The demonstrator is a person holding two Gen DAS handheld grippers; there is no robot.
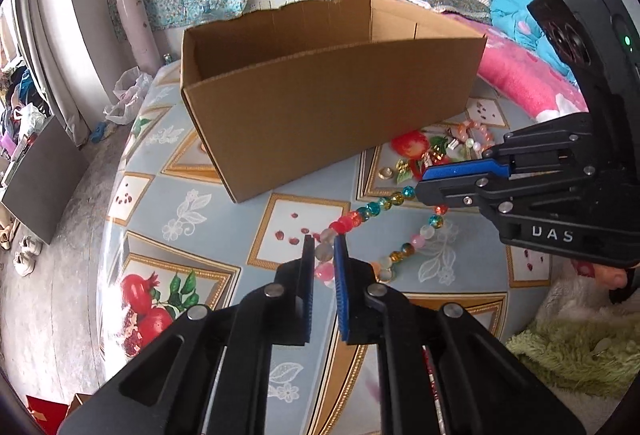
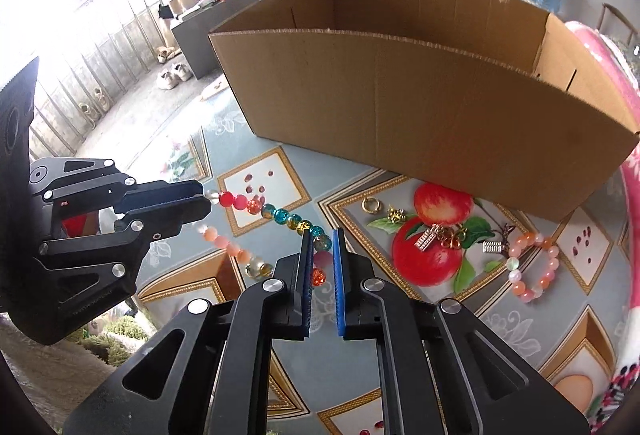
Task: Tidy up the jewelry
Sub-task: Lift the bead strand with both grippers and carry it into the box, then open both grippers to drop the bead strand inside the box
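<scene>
You hold the bead string (image 1: 372, 213) pinched in both the left gripper (image 1: 325, 255) and the right gripper (image 2: 322, 247), stretched between them; the box (image 1: 320, 95) sits just behind, top of frame.

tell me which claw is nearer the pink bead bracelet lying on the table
Right. The right claw grips the multicoloured bead string just beside the pink bead bracelet; the left claw holds the string's far end.

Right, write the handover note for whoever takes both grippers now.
Left gripper: shut on the multicolour bead bracelet, one end.
Right gripper: shut on the same bracelet, other end; strand stretched between them above the table.
Cardboard box: open, behind; its floor is hidden.
Left on the table: pink bead bracelet, gold ring, small gold and silver charms.
Nothing visibly boxed yet.
</scene>
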